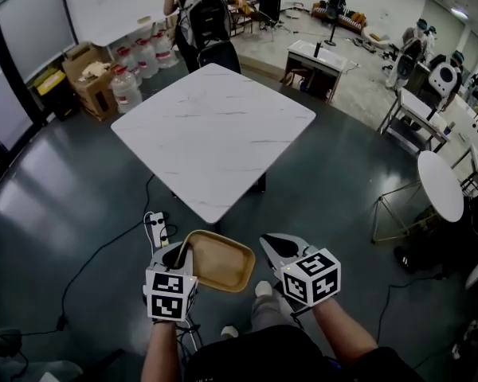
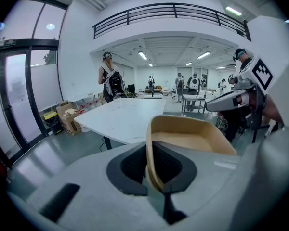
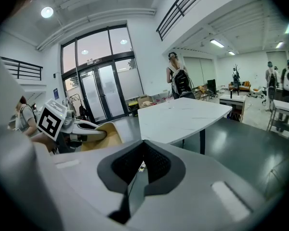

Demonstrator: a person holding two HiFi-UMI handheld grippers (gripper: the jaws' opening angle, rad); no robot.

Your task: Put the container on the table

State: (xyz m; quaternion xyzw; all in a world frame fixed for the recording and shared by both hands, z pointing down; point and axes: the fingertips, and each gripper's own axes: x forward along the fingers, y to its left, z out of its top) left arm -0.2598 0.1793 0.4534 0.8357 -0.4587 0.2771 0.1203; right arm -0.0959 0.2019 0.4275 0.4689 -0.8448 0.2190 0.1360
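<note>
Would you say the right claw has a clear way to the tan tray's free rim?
Probably yes: the right claw, shut and empty, hangs beside the tan tray with nothing between them.

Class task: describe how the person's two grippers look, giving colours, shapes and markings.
Left gripper and right gripper match: pale grey shells, black textured pads inside pointed jaws, each carrying a white cube with black square markers.

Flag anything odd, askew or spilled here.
Nothing stands out. The container is empty and intact, clamped by its rim in the left tongs, held short of the table. No spill is visible.
</note>
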